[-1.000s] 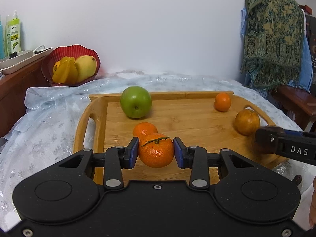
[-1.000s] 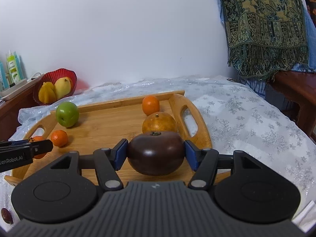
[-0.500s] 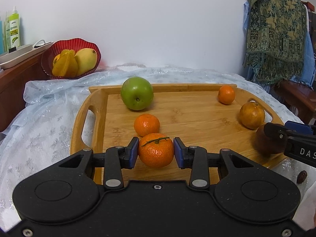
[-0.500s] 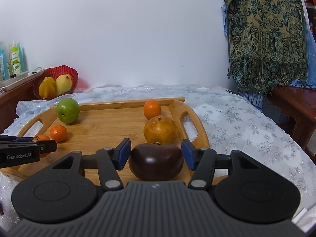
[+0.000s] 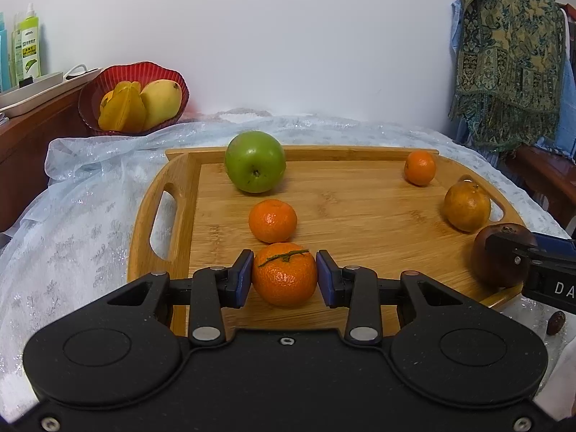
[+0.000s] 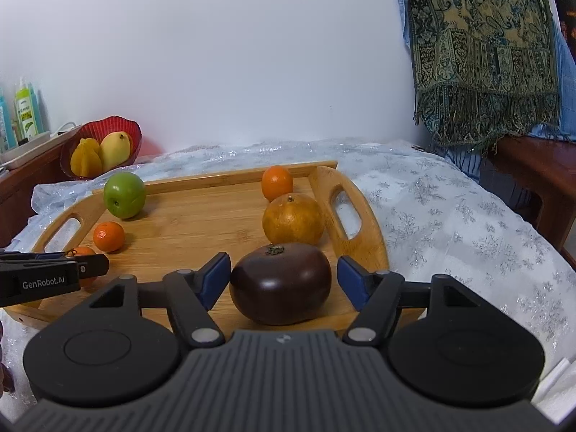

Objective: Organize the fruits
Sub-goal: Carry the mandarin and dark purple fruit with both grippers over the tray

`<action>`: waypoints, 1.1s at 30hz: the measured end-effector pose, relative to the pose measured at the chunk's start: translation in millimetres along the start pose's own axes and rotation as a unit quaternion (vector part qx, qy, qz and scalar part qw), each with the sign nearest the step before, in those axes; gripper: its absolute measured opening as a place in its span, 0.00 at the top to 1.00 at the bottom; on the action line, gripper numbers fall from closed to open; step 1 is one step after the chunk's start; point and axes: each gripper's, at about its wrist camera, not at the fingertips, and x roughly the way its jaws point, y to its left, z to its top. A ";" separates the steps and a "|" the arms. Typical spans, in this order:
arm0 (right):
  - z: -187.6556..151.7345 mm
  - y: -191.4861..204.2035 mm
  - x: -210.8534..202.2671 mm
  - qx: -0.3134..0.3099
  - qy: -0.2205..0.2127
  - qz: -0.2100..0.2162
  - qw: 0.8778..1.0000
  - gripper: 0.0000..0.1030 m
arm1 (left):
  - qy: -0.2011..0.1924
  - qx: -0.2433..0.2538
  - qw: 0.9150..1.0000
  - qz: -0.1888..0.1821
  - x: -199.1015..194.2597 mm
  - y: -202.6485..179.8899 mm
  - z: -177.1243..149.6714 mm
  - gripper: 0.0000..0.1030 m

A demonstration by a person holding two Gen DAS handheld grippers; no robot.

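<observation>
A wooden tray (image 5: 360, 208) (image 6: 201, 223) lies on the table. My left gripper (image 5: 284, 278) is shut on a stemmed mandarin (image 5: 284, 274) at the tray's front left. My right gripper (image 6: 284, 278) is open, with small gaps either side of a dark purple tomato (image 6: 280, 282) that rests on the tray's front right; the tomato also shows in the left wrist view (image 5: 498, 259). On the tray also lie a green apple (image 5: 255, 161), a second mandarin (image 5: 272, 220), a small mandarin (image 5: 419, 167) and a brownish orange (image 5: 466, 207).
A red bowl (image 5: 133, 97) with a mango and starfruit stands at the back left on a wooden sideboard. A patterned shawl (image 6: 482, 50) hangs at the right over a wooden bench. A small dark fruit (image 5: 555, 322) lies on the tablecloth by the tray.
My right gripper has lowered the tomato onto the tray and opened its jaws. My left gripper has come down to the tray, still holding the mandarin.
</observation>
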 end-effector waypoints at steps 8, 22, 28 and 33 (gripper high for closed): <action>1.8 -2.6 8.9 0.027 0.010 0.011 1.000 0.39 | 0.006 -0.007 1.000 0.003 6.8 1.9 1.4 0.66; 20.3 -5.8 48.1 0.055 -0.007 0.008 0.998 0.40 | -0.004 -0.022 1.000 0.013 25.7 6.6 13.2 0.66; 28.2 -6.1 61.7 0.052 -0.013 0.010 0.999 0.40 | -0.007 -0.024 0.999 0.023 36.8 10.5 22.1 0.66; 29.8 -6.9 71.1 0.053 -0.007 0.008 0.999 0.40 | 0.003 -0.043 0.999 0.029 47.7 19.1 26.3 0.66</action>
